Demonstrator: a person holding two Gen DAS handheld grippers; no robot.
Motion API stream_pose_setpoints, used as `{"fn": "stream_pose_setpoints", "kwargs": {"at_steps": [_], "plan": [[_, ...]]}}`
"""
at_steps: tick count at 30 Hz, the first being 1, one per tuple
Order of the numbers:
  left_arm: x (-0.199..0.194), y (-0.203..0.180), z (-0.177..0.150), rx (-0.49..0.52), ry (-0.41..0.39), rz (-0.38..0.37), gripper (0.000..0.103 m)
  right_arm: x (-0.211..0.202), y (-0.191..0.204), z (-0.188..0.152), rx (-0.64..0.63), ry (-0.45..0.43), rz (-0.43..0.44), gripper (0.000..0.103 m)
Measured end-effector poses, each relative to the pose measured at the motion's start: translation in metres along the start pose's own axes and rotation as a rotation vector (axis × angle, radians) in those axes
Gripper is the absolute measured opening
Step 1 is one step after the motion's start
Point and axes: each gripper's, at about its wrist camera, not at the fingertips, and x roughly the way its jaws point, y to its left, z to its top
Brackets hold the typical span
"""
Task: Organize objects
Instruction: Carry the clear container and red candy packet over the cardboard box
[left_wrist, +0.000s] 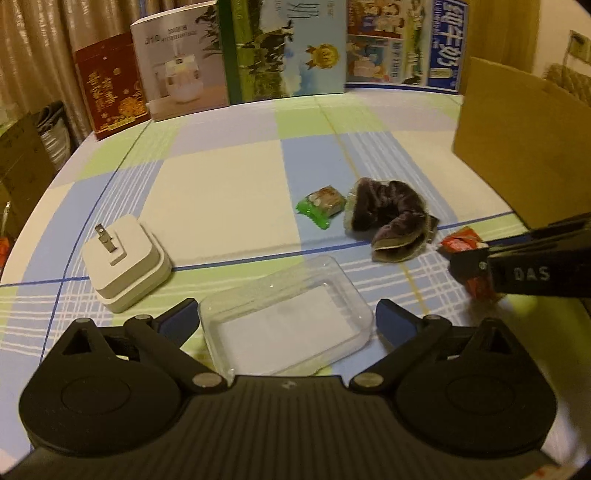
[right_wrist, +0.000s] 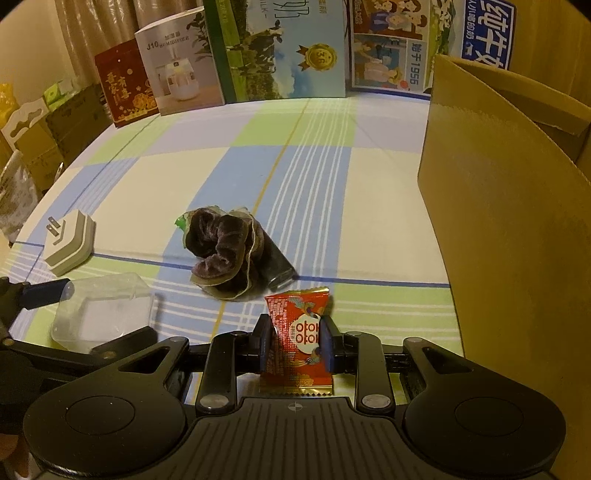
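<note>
The right gripper (right_wrist: 295, 338) is clenched on a red snack packet (right_wrist: 300, 332), its two fingers pressing the packet's sides at the lower centre of the right wrist view. In the left wrist view the same packet (left_wrist: 463, 243) shows at the right edge, at the tip of the right gripper's black body.

The left gripper (left_wrist: 287, 317) is spread wide with nothing between its jaws; its fingers stand on either side of a clear plastic box (left_wrist: 286, 325) without visibly touching it, at the lower centre of that view. The box looks empty.

Judged from this, the step in hand is carrying the packet to the clear plastic box (right_wrist: 101, 314), which lies at the lower left of the right wrist view. The next move would call for swinging the packet leftward over the box's open top and letting go, while the left gripper steadies the light box so it does not slide.

Still loose on the checked tablecloth (left_wrist: 221, 192) are a green-wrapped candy (left_wrist: 320, 206), a dark velvet scrunchie (left_wrist: 388, 218) and a white plug adapter (left_wrist: 123, 260).
</note>
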Motion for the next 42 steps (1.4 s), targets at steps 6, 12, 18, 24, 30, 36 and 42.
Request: {"fn": "stream_pose_setpoints", "kwargs": {"at_steps": [6,12,18,24,30,36,42], "plan": [[0.001,0.001,-0.001,0.011,-0.001,-0.013,0.093,-0.001,0.001,-0.001,-0.002,0.002,0.006,0.025],[-0.006,0.001,0.001,0.023,-0.025,-0.029,0.093,-0.007,-0.001,-0.001,0.037,-0.019,0.015,0.025],[-0.014,-0.001,0.004,0.031,-0.042,-0.047,0.093,-0.021,-0.003,-0.001,0.058,-0.054,0.019,0.025],[-0.037,0.001,0.013,0.023,-0.084,-0.052,0.093,-0.048,-0.001,-0.002,0.069,-0.098,0.034,0.025],[-0.083,0.0,0.021,0.008,-0.12,-0.054,0.093,-0.095,-0.006,-0.012,0.123,-0.13,0.063,0.025],[-0.138,-0.018,0.021,0.004,-0.148,-0.065,0.093,-0.154,-0.007,-0.03,0.144,-0.164,0.073,0.025],[-0.194,-0.045,0.004,0.019,-0.17,-0.074,0.093,-0.208,-0.009,-0.05,0.15,-0.19,0.078,0.025]]}}
